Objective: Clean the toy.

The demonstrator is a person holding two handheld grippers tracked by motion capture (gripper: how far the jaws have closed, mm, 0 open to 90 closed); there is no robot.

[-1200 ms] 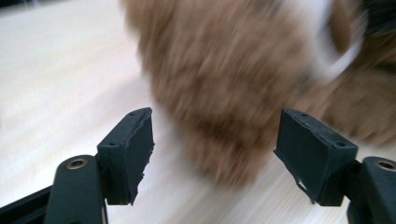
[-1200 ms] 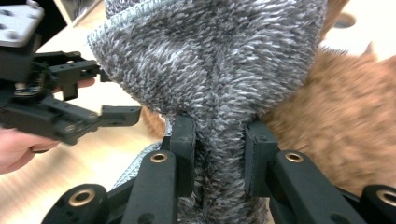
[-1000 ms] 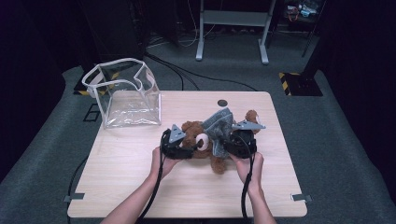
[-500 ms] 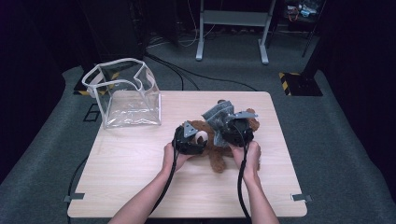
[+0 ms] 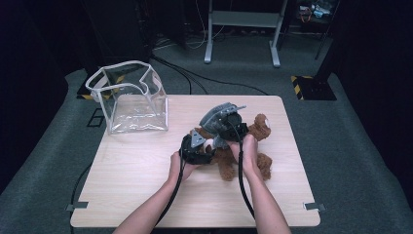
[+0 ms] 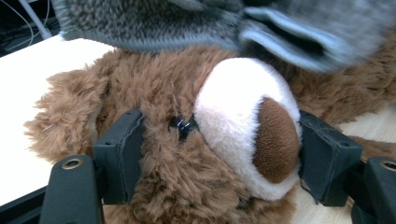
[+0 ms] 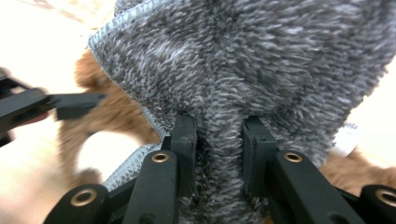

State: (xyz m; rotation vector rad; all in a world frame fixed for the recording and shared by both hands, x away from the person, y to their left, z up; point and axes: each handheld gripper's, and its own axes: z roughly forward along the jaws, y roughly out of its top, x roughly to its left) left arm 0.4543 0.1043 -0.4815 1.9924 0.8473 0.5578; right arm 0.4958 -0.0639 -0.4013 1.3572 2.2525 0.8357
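Two grippers on one brown plush teddy bear (image 5: 243, 146), centre-right of the frame: left gripper (image 6: 210, 158) clamps its head; right gripper (image 7: 218, 140) pinches a grey knitted garment (image 7: 261, 70) above it. Dressing apparently just started; nothing pulled on yet. Clear plastic bag (image 5: 131, 105) upper left.

Clear plastic bag (image 5: 131, 100) upright at table (image 5: 146, 195) corner

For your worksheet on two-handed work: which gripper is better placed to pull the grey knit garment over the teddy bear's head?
Probably the right gripper: its jaws pinch the grey knit garment; the left gripper clamps the teddy bear's head.
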